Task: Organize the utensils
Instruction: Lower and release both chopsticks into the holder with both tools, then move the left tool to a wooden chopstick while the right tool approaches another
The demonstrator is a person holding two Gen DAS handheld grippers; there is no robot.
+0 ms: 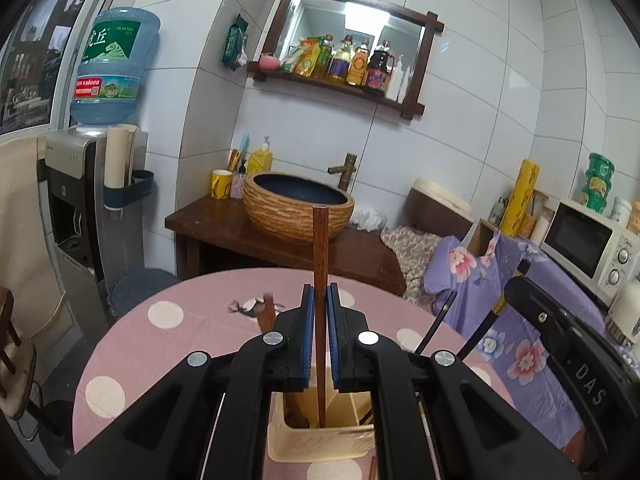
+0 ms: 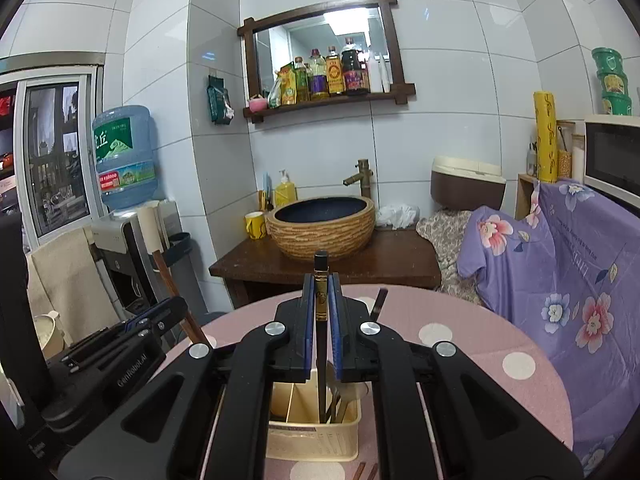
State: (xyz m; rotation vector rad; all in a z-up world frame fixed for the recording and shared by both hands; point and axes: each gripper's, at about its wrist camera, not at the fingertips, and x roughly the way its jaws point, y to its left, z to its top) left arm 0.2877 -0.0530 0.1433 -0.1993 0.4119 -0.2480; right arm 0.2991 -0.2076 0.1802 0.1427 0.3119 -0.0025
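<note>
Centrally, on a round table under a pink cloth with pale dots, stands a cream plastic utensil caddy, rectangular, perforated at the front, split by partitions into compartments.

Surroundings: dark wooden counter behind the table carrying a ribbed, woven-look basin with a dark interior, a brass-toned tap, a yellow mug and a yellow pump bottle. Wall shelf with mirror above, lined with sauce bottles. Water dispenser with a blue jug to the left; microwave and purple floral cloth to the right.

Left gripper: blue-padded jaws clenched on a brown wooden chopstick, square-sectioned, upright, its lower end down inside a caddy compartment. The gripper body hides most of the caddy.

Right gripper: jaws closed on a black chopstick with a gold band near its top, upright, its lower end in the caddy's right-hand compartment among other utensils.

View differences: left wrist view shows the right gripper's body at the right edge, two dark sticks near it, and another brown stick standing past the jaws. Right wrist view shows the left gripper at the left edge with its brown chopstick tilted, and stick ends lying on the cloth in front of the caddy.
</note>
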